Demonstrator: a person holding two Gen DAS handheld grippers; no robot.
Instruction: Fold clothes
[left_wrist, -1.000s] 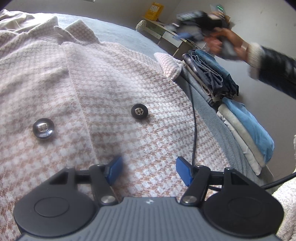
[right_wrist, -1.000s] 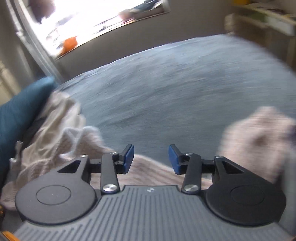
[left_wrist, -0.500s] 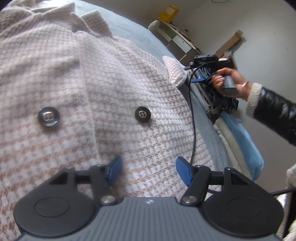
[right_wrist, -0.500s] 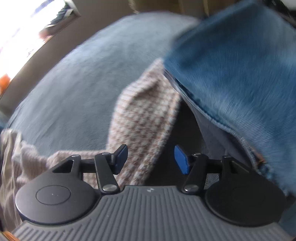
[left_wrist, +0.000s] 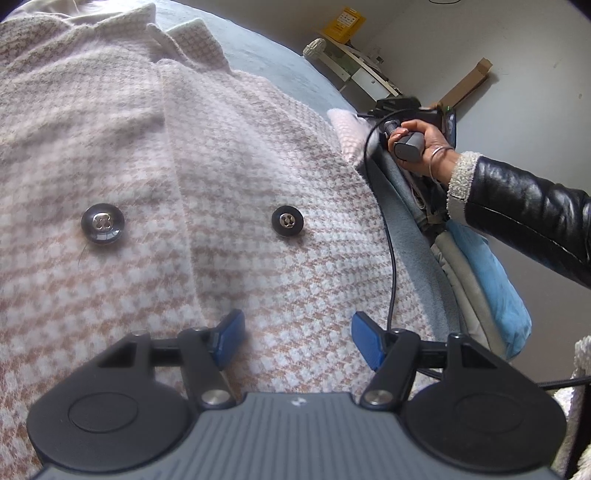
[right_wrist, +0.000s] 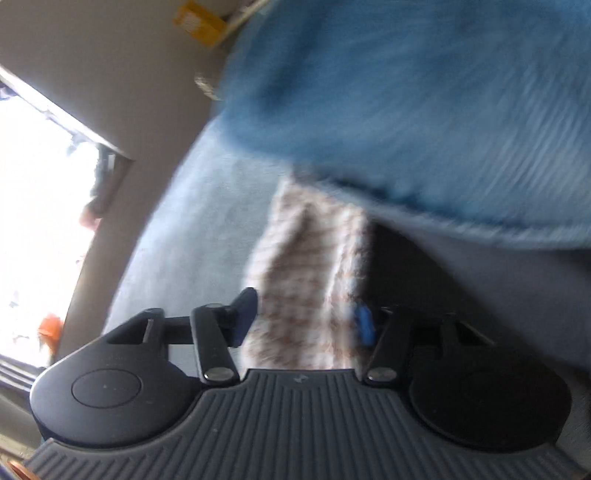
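The houndstooth coat (left_wrist: 229, 192) lies spread flat, front side up, on the grey-blue bedcover (left_wrist: 280, 70), and everything else can be placed from it. Two dark buttons sit side by side on its front: the larger-looking one (left_wrist: 102, 224) toward the picture's left, the smaller-looking one (left_wrist: 287, 220) right of the overlap edge that runs down the middle. Its collar (left_wrist: 192, 40) lies at the far end, and its sleeve end (left_wrist: 349, 133) sticks out past the coat's right edge.

Your left gripper (left_wrist: 297, 339) hovers low over the coat's front, nearer than the two buttons, with its blue pads spread apart and only flat fabric showing between them; it grips nothing.

Your right gripper (right_wrist: 306, 321) is at that sleeve end. A strip of the coat's sleeve (right_wrist: 310, 273) runs straight between its fingers, and the jaws are closing on it. The cloth already fills the gap and touches both blue pads (right_wrist: 364, 325), though the picture is blurred. In the left wrist view your right hand (left_wrist: 424, 142) holds the gripper's handle, with a black sleeve (left_wrist: 532, 225) behind it.

Beyond the coat's right edge, a black cable (left_wrist: 391, 258) trails along the bedcover, and past that a stack of folded clothes (left_wrist: 491, 280) lies, blue on top. In the right wrist view blue fabric (right_wrist: 424, 110) hangs just above the sleeve.
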